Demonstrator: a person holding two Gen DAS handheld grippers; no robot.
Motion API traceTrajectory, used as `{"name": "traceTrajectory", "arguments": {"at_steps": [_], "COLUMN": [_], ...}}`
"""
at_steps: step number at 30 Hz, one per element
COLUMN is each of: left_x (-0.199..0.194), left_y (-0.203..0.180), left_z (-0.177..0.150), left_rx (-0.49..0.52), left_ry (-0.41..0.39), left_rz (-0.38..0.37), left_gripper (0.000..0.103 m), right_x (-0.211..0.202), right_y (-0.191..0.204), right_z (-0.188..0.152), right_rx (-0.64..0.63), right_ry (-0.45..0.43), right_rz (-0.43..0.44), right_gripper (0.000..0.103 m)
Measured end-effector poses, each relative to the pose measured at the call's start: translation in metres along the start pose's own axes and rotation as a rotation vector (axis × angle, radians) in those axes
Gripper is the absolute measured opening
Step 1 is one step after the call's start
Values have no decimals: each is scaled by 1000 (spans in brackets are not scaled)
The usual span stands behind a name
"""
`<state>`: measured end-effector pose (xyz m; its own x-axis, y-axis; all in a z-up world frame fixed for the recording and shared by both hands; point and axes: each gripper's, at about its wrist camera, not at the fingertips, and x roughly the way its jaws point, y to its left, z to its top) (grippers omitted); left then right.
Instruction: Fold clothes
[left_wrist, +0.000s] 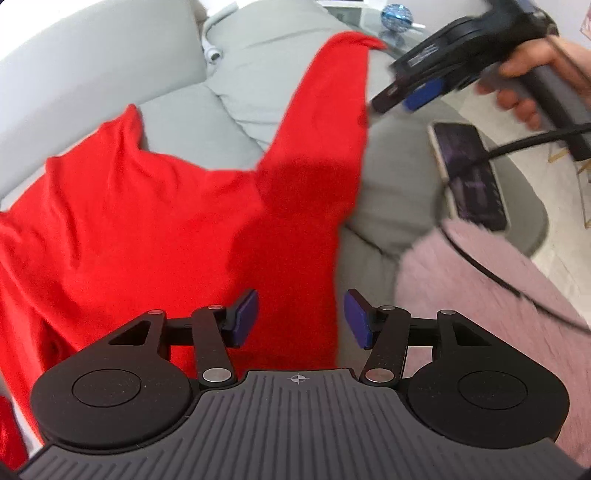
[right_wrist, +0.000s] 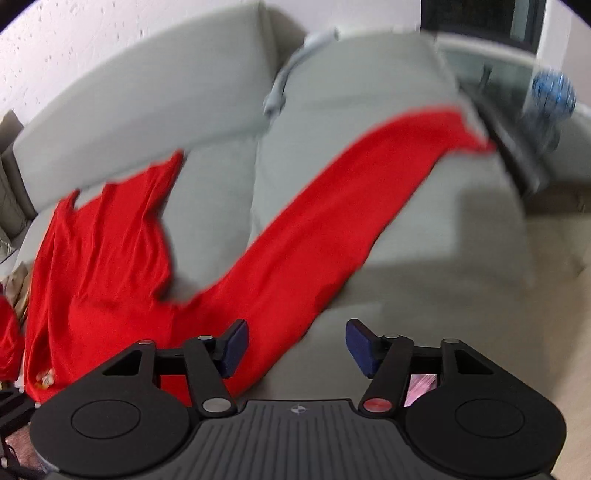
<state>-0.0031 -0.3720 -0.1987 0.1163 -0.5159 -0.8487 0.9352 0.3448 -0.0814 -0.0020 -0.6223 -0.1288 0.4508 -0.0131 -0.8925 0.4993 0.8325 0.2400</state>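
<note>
A red garment (left_wrist: 155, 229) lies spread on the grey sofa (left_wrist: 306, 62), with one long part (left_wrist: 325, 122) stretched up over a cushion toward the far right. My left gripper (left_wrist: 301, 319) hovers open over the garment's near right edge, nothing between its blue pads. My right gripper (left_wrist: 400, 98), held by a hand (left_wrist: 524, 92), sits beside the stretched part's right edge. In the right wrist view the right gripper (right_wrist: 297, 347) is open and empty above the red garment (right_wrist: 295, 236), near its lower edge.
A phone (left_wrist: 476, 177) lies on a round grey table (left_wrist: 532, 221) to the right, with a black cable (left_wrist: 517, 146) over it. A pink fluffy cover (left_wrist: 498, 295) is at the near right. A blue ball (right_wrist: 552, 92) stands on a glass table beyond the sofa. A white cord (left_wrist: 212, 48) rests between cushions.
</note>
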Motion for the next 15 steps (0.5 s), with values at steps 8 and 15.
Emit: {"name": "traceTrajectory", "arguments": {"at_steps": [8, 15], "left_x": [25, 49], "left_y": [-22, 91], "left_z": [-13, -2], "left_rx": [133, -511], "left_ry": [18, 96], "left_rz": [67, -79], "left_gripper": [40, 22], "right_x": [15, 12], "right_y": [45, 61], "right_z": [-46, -70], "right_rx": [-3, 71], "right_ry": [174, 139], "right_rz": [105, 185], "right_gripper": [57, 58]}}
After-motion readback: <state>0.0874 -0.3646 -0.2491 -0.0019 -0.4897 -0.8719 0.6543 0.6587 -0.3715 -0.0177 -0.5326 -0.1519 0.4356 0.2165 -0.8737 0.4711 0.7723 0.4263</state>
